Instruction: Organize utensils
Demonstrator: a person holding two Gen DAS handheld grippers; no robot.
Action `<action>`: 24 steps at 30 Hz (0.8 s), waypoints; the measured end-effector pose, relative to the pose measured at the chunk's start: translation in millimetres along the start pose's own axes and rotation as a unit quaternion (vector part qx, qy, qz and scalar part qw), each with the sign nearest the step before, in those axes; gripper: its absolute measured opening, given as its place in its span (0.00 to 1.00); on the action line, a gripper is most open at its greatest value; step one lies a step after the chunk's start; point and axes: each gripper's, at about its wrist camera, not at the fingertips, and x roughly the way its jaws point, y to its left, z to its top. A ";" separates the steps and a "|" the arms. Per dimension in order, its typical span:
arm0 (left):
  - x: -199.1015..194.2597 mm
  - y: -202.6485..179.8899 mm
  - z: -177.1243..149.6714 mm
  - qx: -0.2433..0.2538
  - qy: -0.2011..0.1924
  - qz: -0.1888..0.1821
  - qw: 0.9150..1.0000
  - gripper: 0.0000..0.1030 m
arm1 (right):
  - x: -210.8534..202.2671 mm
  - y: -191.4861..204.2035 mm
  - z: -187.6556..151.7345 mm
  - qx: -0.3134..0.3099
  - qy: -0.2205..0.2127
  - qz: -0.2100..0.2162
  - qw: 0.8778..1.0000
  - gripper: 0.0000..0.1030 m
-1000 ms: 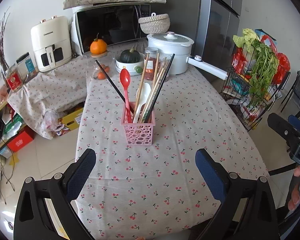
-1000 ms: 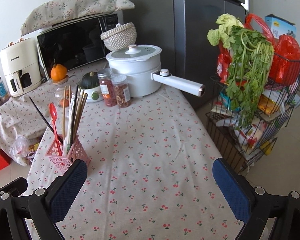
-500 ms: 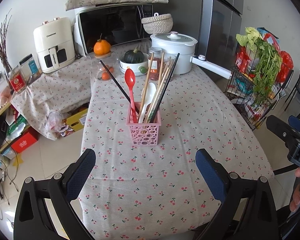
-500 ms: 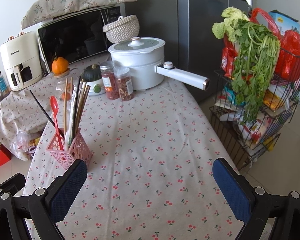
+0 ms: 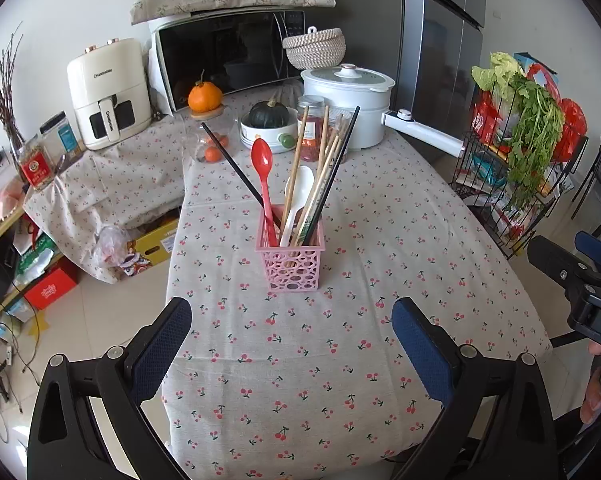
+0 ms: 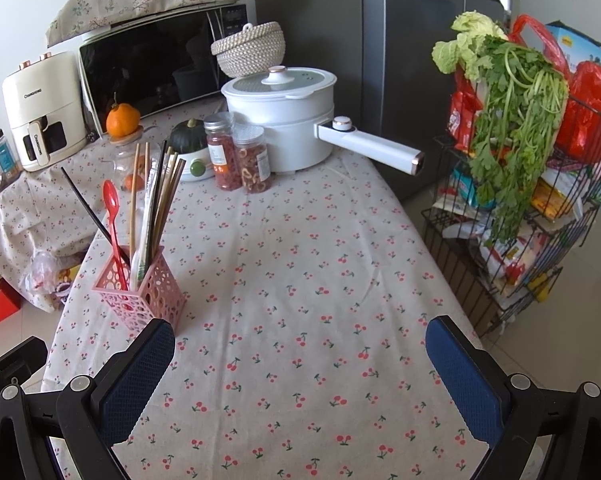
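Left gripper (image 5: 290, 322) and right gripper (image 6: 300, 344) both spread wide, holding nothing. White spoon (image 5: 300, 200) in pink holder (image 5: 292, 266) plain from left view; edge-on from right.

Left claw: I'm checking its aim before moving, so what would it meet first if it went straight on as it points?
Probably the pink holder with the utensils. It stands on the cloth about centered ahead of the open left claw, nothing between them. Depth is hard to judge; if angled downward, it may touch cloth first.

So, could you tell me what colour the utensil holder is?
Pink, clearest in the left wrist view.
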 end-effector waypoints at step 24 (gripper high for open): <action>2.0 -1.4 -1.4 0.005 0.001 0.002 1.000 0.98 | 2.8 -0.9 -2.6 0.004 0.008 0.002 1.000 1.00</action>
